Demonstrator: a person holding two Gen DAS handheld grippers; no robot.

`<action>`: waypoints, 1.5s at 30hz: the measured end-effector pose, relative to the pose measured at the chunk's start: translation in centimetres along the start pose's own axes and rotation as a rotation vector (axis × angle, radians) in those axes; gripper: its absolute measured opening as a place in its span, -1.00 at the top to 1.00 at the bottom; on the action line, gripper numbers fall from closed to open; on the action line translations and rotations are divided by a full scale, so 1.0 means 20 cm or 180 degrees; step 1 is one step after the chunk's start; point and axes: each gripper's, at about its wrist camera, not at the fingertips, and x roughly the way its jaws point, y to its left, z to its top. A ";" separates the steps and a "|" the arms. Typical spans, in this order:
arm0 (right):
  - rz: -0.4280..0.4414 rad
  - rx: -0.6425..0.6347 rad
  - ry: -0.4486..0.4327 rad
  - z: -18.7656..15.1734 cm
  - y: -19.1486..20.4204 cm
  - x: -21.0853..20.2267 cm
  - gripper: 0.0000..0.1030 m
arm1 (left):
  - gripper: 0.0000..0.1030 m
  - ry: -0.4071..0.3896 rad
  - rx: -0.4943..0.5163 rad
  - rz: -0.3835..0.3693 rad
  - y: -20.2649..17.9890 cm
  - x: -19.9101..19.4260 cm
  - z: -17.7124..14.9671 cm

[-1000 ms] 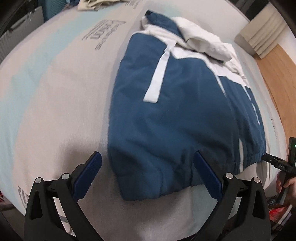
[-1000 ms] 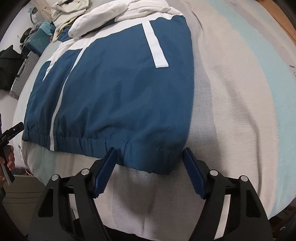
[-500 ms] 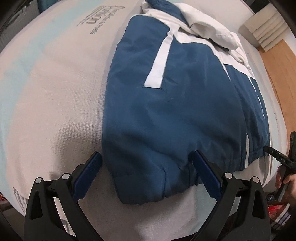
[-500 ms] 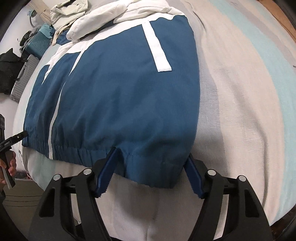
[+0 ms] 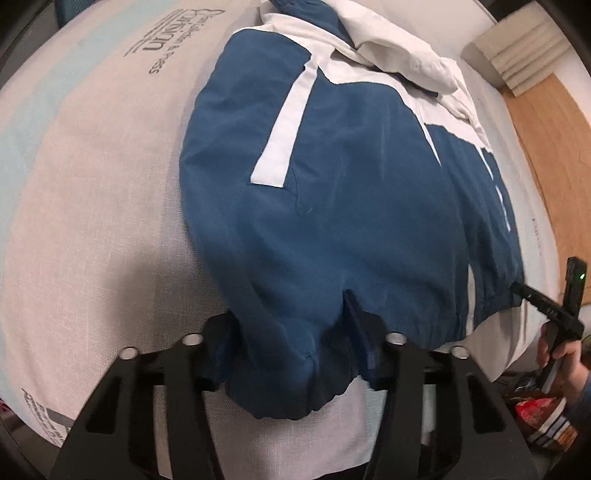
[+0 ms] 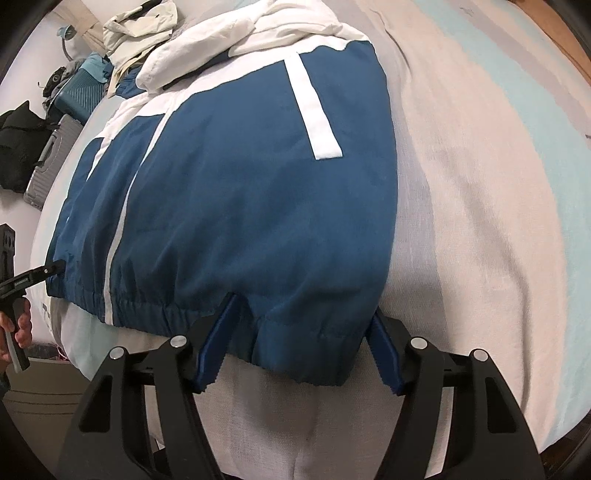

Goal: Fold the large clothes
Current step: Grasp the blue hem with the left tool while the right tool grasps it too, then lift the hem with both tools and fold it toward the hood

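At the near edge of the bed (image 6: 498,206), both tools sit at the hem (image 6: 155,308) of the jacket (image 6: 258,192), one at each bottom corner, which reads as the set-up for lifting that edge and folding it toward the collar. The left gripper (image 5: 295,354) has just been closing, and in its own view the blue corner bunches and puckers between its fingers, so it looks clamped on the hem. The right gripper (image 6: 299,339) is less far along: its blue pads (image 6: 212,347) flank the opposite corner with cloth between them, but the hem there lies flat and uncreased and the jaws stand wide, so it appears open around the fabric and not yet pinching. Both tools point steeply down at the mattress, fingers straddling the hem from the near side, a pose that lets the lower pad slide under the cloth. In the left view a hand (image 5: 561,354) shows at the right edge, wrapped round the other tool's handle. Farther off, the jacket spreads flat across the bed, blue with white stripes (image 6: 314,110), its white hood (image 6: 221,44) heaped at the far end. Beyond that lie a pale garment (image 6: 136,26) and luggage (image 6: 48,162) at the far left.
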 end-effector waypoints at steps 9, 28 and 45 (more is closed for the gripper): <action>0.0017 0.0042 0.0127 -0.02 -0.03 0.05 -0.24 | -0.30 0.0096 -0.0083 0.0271 0.00 0.02 -0.07; 0.0077 0.0189 0.0258 -0.01 -0.04 0.07 -0.02 | 0.63 0.0076 0.0234 0.0221 -0.11 0.02 -0.04; -0.0001 0.0107 0.0440 0.11 0.10 -0.05 0.80 | 0.80 0.0086 0.0450 0.0362 -0.20 -0.11 0.02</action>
